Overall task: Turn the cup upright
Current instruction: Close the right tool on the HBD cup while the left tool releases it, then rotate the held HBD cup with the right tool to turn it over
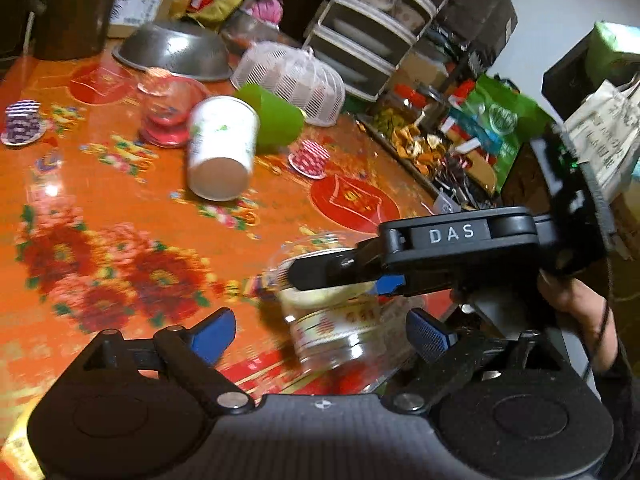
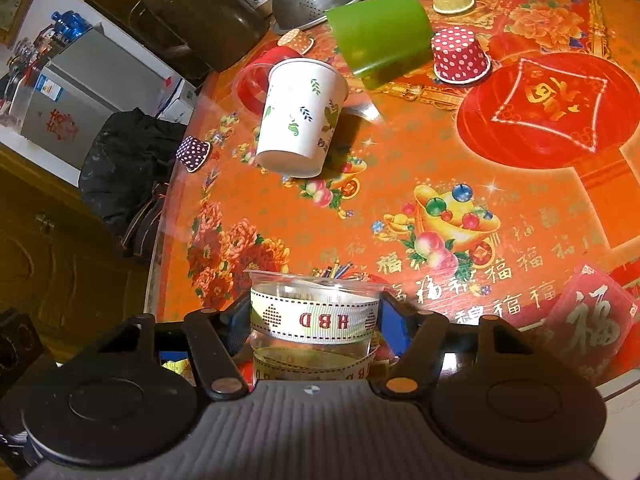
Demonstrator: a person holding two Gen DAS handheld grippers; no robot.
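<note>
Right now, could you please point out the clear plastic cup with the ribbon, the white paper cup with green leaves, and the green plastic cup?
Clear plastic cup with the HBD ribbon [image 2: 314, 320]: right wrist view, ribbon band.
White paper cup with green leaves [image 2: 302, 114]: right wrist view, side wall.
Green plastic cup [image 2: 382, 32]: right wrist view, side wall.

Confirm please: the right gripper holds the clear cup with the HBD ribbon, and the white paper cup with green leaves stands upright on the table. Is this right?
Not quite. The white paper cup is not upright: the right wrist view shows it tipped over, leaning against the green cup. The rest holds: the right gripper has its jaws closed on the clear cup with the HBD ribbon.
</note>
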